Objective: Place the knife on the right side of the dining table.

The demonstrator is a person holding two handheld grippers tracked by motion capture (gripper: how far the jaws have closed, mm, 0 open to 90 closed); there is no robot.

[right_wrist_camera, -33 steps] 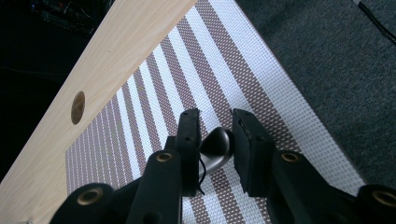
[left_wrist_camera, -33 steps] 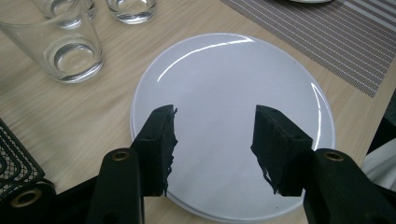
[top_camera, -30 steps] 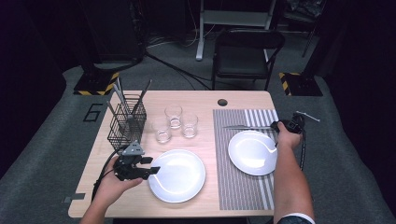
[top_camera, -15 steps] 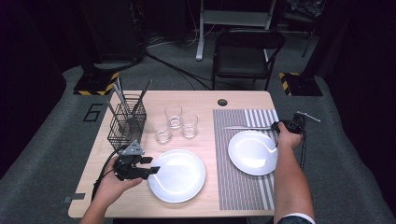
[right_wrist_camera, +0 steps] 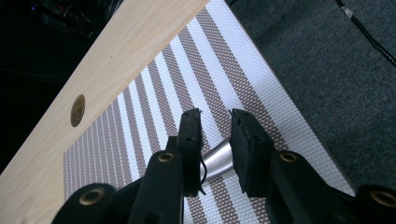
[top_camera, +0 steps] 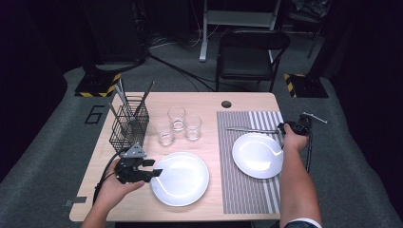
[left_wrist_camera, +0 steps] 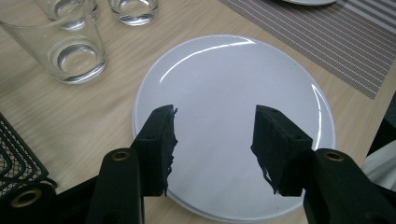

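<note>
Two grippers logged: left gripper, jaws wide apart over the near white plate; right gripper, jaws closed on a knife handle above the striped placemat.

1. In the right gripper view, the metal handle shows as a short stub between the jaws; the gripper covers the rest of it, and contact cannot be told.
2. In the left gripper view, the plate's near rim is hidden behind the jaws.
3. The placemat plate is cut by the top edge there.
</note>
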